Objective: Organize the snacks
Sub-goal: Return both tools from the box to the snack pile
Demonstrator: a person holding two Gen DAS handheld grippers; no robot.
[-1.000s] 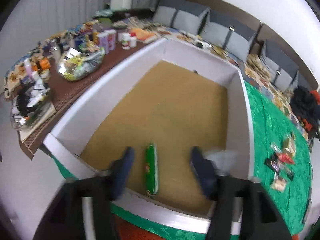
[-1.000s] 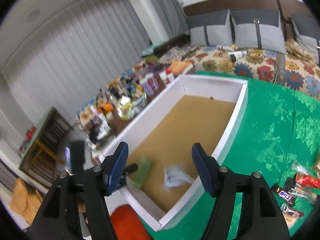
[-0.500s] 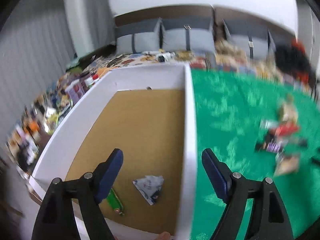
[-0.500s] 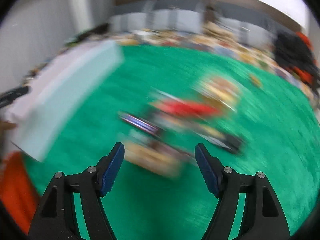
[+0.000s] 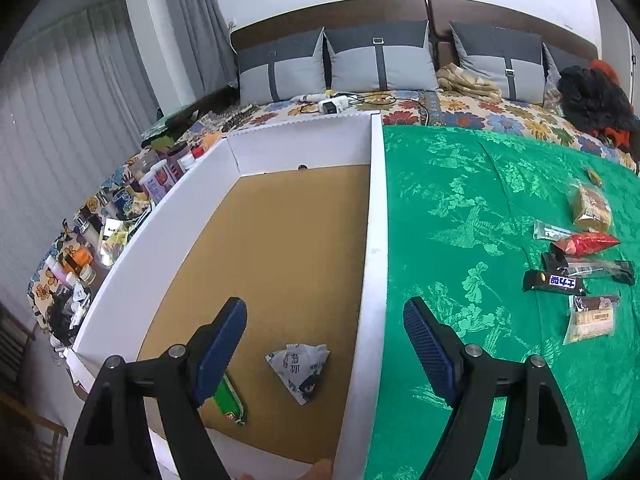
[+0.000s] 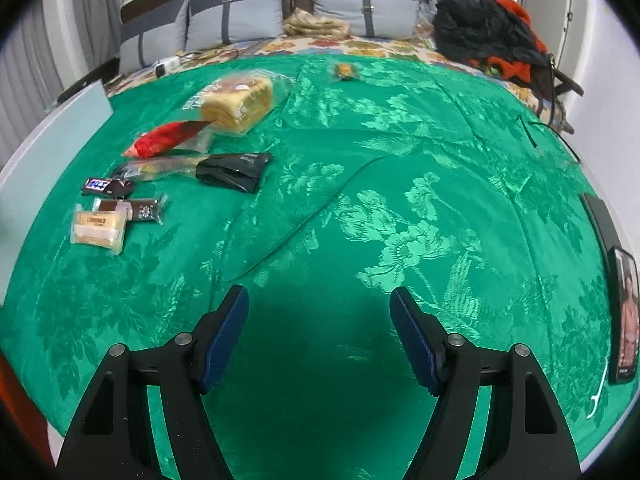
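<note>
Both grippers have swung rightward since a second ago: the left gripper (image 5: 324, 344), which then hung low over the green stick-shaped packet (image 5: 230, 402) inside the box, now straddles the box's right wall, and the right gripper (image 6: 319, 334), which then looked into the box, now hangs over bare green cloth. Each pair of jaws has just been opening a little further, with nothing between them — both stand wide and empty.

From the left in the left wrist view: a side table crowded with bottles and jars (image 5: 120, 216), then the white-walled box (image 5: 374, 240) with its brown cardboard floor. On that floor, near the close end, lie the green packet, partly behind the left finger, and a white triangular packet (image 5: 299, 366) with blue print, just beside the right wall. Right of the box the green patterned cloth (image 5: 460, 216) covers the bed.

In the right wrist view the remaining snacks sit in a loose cluster at the far left of the cloth, well apart from the gripper: a pale wafer pack (image 6: 98, 226), a dark chocolate bar (image 6: 107, 187), a red pouch (image 6: 168, 140), a black pouch (image 6: 234, 170), a bagged loaf of bread (image 6: 238, 104) — and one small yellow sweet (image 6: 345, 70) farther back. A phone (image 6: 624, 316) lies at the right edge.
</note>
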